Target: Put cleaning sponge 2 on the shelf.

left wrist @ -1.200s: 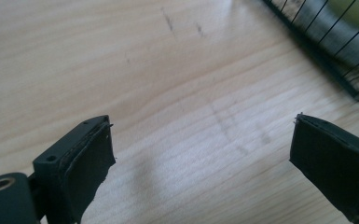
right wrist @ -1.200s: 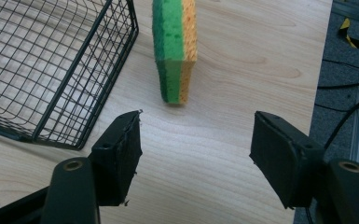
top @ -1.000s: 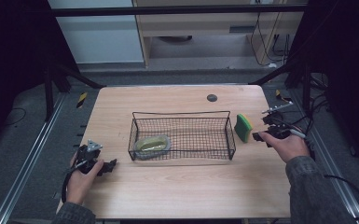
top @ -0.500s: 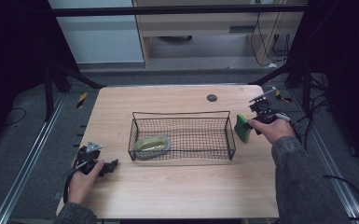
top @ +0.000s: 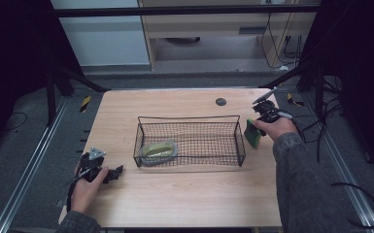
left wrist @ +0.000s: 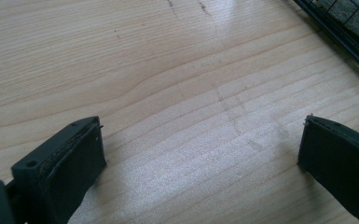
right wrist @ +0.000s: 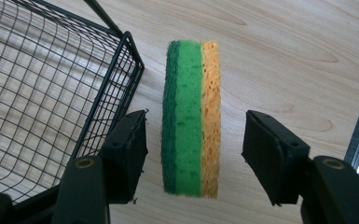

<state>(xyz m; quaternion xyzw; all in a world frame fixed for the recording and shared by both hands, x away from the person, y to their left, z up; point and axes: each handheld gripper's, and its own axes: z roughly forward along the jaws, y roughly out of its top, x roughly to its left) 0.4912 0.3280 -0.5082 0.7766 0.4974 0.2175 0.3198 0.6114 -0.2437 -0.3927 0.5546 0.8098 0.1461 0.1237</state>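
High view: R gripper at sponge, on edge just outside basket R end; L gripper idle on table.
L gripper view: jaws wide, empty.
R gripper view: jaws closing either side of sponge, not touching yet.
Risk: L pad near basket wire, could snag; uneven contact could tip sponge.

Dim, dark surroundings; table evenly lit from above; soft sheen on wood; close fingers slightly blurred.
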